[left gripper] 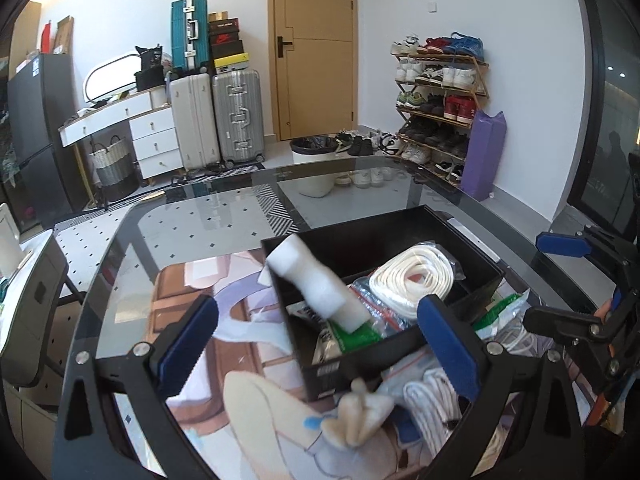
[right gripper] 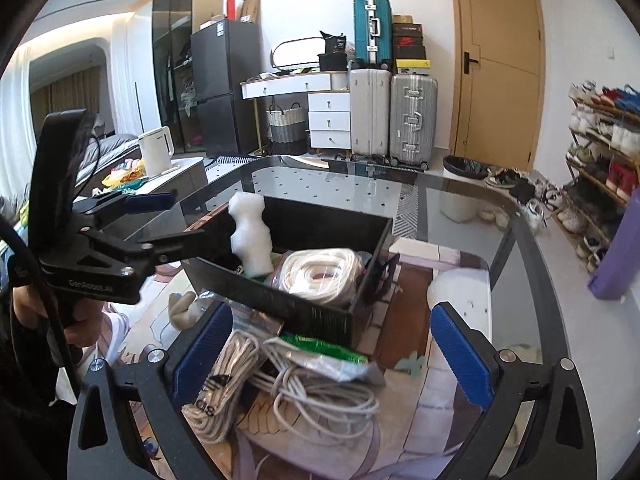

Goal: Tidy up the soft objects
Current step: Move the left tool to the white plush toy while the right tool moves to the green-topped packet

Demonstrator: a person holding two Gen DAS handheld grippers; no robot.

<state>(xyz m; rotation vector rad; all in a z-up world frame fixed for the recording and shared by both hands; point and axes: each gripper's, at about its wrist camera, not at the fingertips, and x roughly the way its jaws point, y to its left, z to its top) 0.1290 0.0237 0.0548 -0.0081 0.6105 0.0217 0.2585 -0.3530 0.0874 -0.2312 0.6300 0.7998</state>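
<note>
A black box point(left gripper: 352, 364) point(right gripper: 280, 300) stands on the glass table. In it are a white foam piece point(left gripper: 316, 284) point(right gripper: 252, 236), leaning on the left wall, a bagged white rope coil point(left gripper: 412, 276) point(right gripper: 320, 272) and a green-printed bag point(left gripper: 356, 332). My left gripper point(left gripper: 316, 344) is open, its fingers on either side of the box's near left corner, holding nothing. My right gripper point(right gripper: 332, 352) is open above loose white cables point(right gripper: 320, 396), a bagged white cord point(right gripper: 224, 380) and a green-and-clear bag point(right gripper: 324, 356). A beige plush toy point(left gripper: 356, 412) point(right gripper: 184, 308) lies by the box.
A printed mat point(left gripper: 192, 308) point(right gripper: 416, 320) covers the glass table point(left gripper: 192, 232) point(right gripper: 320, 184). A white foam pad point(right gripper: 460, 288) lies right of the box. The left gripper's body shows in the right wrist view point(right gripper: 100, 256). Suitcases, a shoe rack and a door stand behind.
</note>
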